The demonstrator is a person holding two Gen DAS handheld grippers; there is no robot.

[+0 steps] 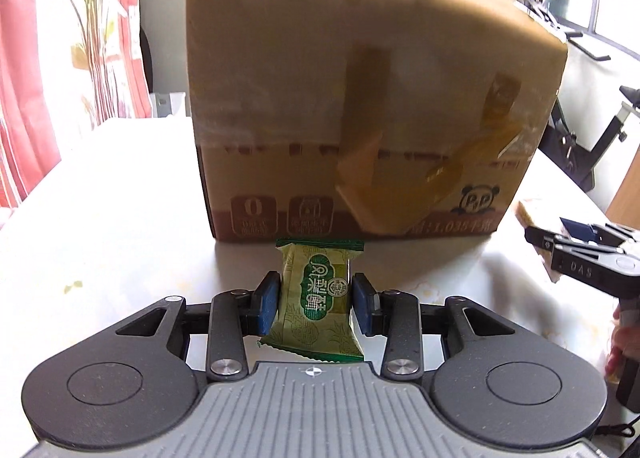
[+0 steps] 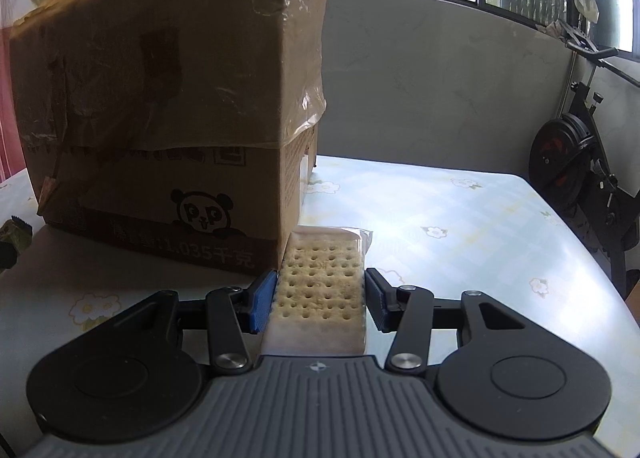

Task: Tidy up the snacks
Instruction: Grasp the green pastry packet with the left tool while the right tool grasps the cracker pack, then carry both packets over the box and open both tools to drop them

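My left gripper [image 1: 315, 300] is shut on a green wrapped pastry packet [image 1: 316, 298], held a little above the table just in front of a tall brown cardboard box [image 1: 360, 97]. In the right wrist view my right gripper [image 2: 320, 300] is shut on a clear-wrapped cracker pack [image 2: 320, 290] dotted with holes, close to the box's [image 2: 168, 105] near right corner. The right gripper [image 1: 576, 254] with its cracker pack [image 1: 530, 213] also shows at the right edge of the left wrist view. A dark green edge of the pastry packet [image 2: 14, 236] peeks in at the far left of the right wrist view.
The box stands on a table with a pale flowered cloth [image 2: 440, 225]. An exercise bike [image 2: 576, 161] stands off the table's right side by a low wall under windows. A red-patterned curtain [image 1: 24, 97] hangs at the left. A hand [image 1: 622, 342] shows at the right edge.
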